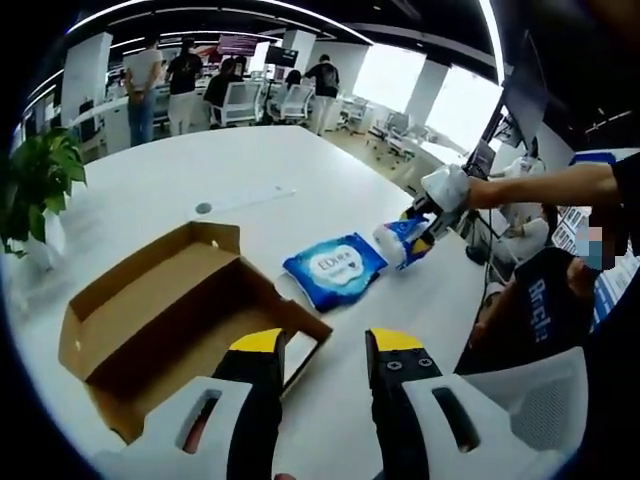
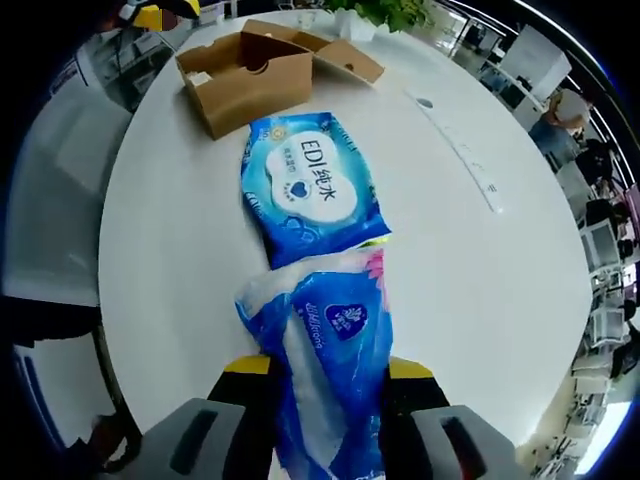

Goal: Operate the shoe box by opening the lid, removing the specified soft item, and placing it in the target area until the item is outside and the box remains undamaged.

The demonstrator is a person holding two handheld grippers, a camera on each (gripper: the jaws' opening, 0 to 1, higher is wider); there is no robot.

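While lying open on the white bench (image 1: 250, 170), with lid flap folded back, shoe box (image 1: 170, 310) of brown cardboard, seen low in the left gripper view just beyond the left gripper (image 1: 325, 350). Jaws of that gripper parted, yellow-tipped, nothing between them, hanging over the box's near edge. Beside the box, flat on the bench, a blue wipes pack (image 1: 335, 268) with white lettering, clear of the cardboard. Just past it, a second soft item, a blue tissue pack (image 1: 402, 240), pinched at its far end by the right gripper (image 1: 425, 222), reaching in from the right, a gloved hand (image 1: 447, 187) behind it.

In the right gripper view, same tissue pack (image 2: 325, 385) clamped between the jaws of the right gripper (image 2: 330, 375), crumpled plastic running up from the bottom, its far end overlapping the wipes pack (image 2: 305, 185). Farther up, the shoe box (image 2: 250, 75) well apart from both packs. Potted plant (image 1: 35, 185) at the bench's edge; office chairs and standing people (image 1: 165, 85) far behind.
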